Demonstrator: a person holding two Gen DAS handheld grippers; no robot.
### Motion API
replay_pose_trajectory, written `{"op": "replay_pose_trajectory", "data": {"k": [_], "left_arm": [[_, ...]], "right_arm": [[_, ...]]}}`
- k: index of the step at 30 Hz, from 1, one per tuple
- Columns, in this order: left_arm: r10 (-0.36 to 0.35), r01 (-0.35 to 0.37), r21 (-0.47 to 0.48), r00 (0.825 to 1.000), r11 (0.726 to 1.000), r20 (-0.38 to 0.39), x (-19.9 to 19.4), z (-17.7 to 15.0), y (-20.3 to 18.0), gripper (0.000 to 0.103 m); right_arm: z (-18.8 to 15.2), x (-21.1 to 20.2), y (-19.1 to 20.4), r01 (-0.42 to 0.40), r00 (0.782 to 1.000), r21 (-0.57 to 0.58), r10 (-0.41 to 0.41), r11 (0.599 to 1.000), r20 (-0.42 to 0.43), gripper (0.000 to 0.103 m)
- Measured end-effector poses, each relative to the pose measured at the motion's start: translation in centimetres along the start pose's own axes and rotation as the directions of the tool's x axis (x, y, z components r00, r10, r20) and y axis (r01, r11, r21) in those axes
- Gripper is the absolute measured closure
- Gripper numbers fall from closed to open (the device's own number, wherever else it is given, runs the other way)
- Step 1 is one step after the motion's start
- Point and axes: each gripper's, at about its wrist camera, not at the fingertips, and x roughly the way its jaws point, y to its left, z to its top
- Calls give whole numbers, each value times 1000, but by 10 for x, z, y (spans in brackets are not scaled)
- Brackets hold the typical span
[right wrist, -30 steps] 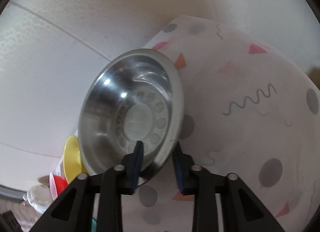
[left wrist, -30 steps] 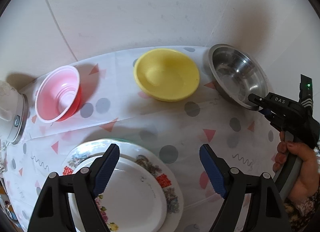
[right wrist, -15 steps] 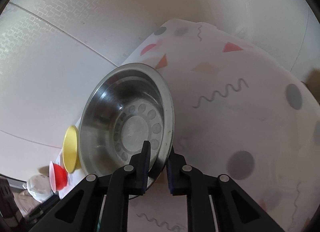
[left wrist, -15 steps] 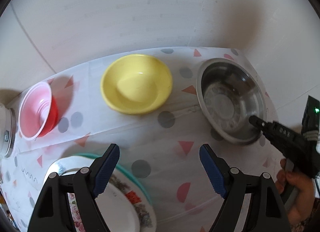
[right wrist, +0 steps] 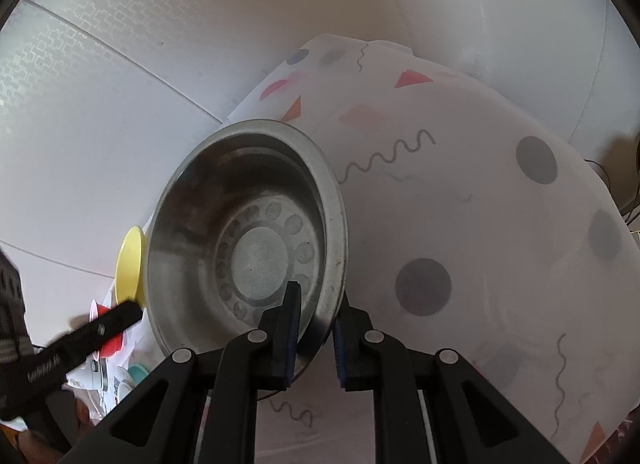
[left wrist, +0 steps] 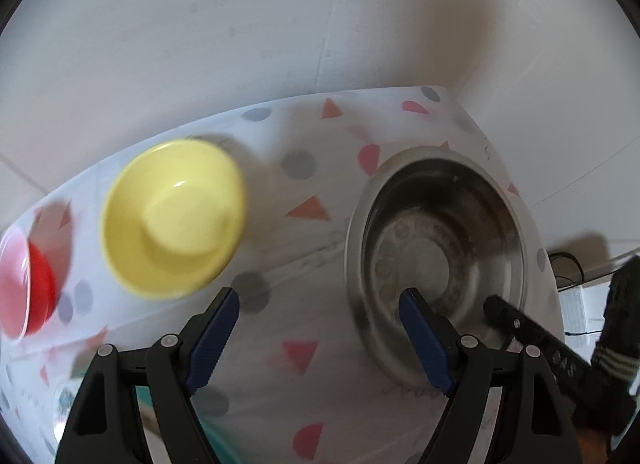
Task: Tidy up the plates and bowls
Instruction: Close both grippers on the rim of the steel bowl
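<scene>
Between the right gripper's clamped pads sits the one steel bowl's near rim, beside the left gripper, wide open and empty, with one yellow bowl and one red bowl farther left.

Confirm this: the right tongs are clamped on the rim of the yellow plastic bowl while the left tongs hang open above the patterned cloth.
Wrong bowl. The right tongs are clamped on the rim of the round stainless steel bowl, as the right wrist view shows; the left tongs do hang open.

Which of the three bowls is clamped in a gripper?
The steel bowl: the right gripper pinches its near rim. The yellow bowl and red bowl sit untouched.
</scene>
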Motion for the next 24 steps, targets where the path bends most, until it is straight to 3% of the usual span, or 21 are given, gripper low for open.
{"op": "replay_pose_trajectory", "data": {"k": [4,6,15,24], "left_arm": [[-4,4,33,1000,999,3,12,15,-11,28],[1,0,55,1000,999,-12,19,21,-15,43],[-61,66,69,996,995,-61,36,23,-23,83],[-40,47,151,998,987,-52,31,9,-35,85]], "right_arm": [[0,0,-2,19,1000,-14,-18,1000,5,88],[1,1,-4,24,1000,-16,-24,1000,6,88],[3,5,-14,20,1000,5,-20,1000,4,88],[0,12,-17,27,999,25,-27,999,-17,88]]}}
